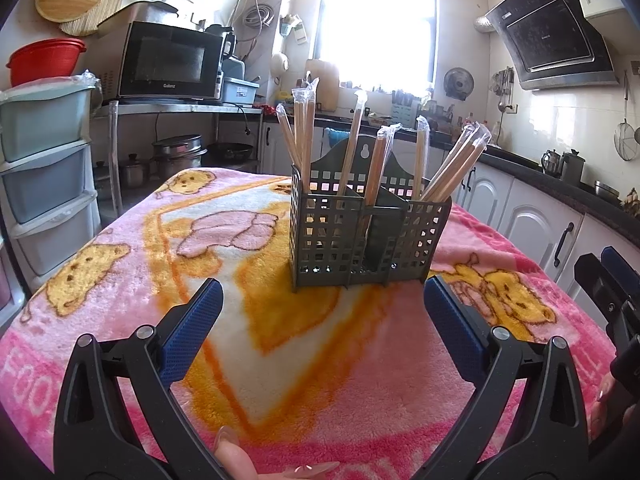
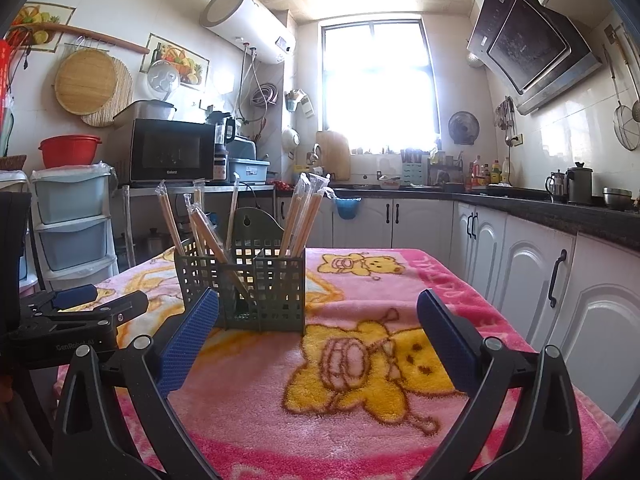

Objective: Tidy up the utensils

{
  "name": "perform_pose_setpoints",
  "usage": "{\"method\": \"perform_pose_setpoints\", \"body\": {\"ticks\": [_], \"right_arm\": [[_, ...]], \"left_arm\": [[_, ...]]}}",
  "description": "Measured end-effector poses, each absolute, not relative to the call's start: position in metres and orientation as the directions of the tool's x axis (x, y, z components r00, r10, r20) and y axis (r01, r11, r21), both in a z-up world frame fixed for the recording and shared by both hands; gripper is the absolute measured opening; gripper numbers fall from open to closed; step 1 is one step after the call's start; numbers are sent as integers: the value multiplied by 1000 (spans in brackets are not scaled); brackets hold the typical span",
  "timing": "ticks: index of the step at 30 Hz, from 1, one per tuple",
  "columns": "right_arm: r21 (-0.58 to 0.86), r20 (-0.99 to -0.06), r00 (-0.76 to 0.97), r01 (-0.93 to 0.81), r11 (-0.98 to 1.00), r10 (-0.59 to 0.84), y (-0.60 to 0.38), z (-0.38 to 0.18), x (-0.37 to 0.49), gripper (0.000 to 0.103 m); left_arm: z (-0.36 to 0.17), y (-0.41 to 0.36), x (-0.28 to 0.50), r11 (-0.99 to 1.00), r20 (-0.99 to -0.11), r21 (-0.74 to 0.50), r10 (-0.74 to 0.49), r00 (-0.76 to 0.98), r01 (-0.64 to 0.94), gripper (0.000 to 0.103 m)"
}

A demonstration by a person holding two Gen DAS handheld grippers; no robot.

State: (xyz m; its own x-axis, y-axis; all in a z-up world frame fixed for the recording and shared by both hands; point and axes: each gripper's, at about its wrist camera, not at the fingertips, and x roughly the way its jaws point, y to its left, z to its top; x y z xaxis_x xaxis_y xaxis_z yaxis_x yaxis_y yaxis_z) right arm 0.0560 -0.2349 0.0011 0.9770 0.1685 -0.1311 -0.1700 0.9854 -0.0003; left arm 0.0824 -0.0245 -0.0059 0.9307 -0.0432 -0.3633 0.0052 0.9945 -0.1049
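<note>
Chopsticks, each pair in a clear wrapper, stand sorted in a dark green grid caddy on the counter, which is draped in a pink cartoon blanket.

Going left to right in the left view, a bunch leans toward 11 o'clock in the left cell, single pairs stand near 12 in the middle, and another bunch fans toward 2 o'clock in the right cell. Nothing lies loose on the blanket, so the sorting looks done or nearly so.

Left tool hangs at 6 o'clock of the caddy, blue pads spread wide and empty, likely backed off to leave it clear. Right tool sits at about 5 o'clock of the caddy, likewise spread and empty.
</note>
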Motion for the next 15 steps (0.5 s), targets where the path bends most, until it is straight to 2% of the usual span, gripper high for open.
{"method": "perform_pose_setpoints", "body": {"ticks": [15], "right_arm": [[0, -151, 979, -140, 990, 138, -237, 4, 58, 97]], "left_arm": [[-5, -26, 85, 994, -378, -108, -37, 925, -4, 93]]}}
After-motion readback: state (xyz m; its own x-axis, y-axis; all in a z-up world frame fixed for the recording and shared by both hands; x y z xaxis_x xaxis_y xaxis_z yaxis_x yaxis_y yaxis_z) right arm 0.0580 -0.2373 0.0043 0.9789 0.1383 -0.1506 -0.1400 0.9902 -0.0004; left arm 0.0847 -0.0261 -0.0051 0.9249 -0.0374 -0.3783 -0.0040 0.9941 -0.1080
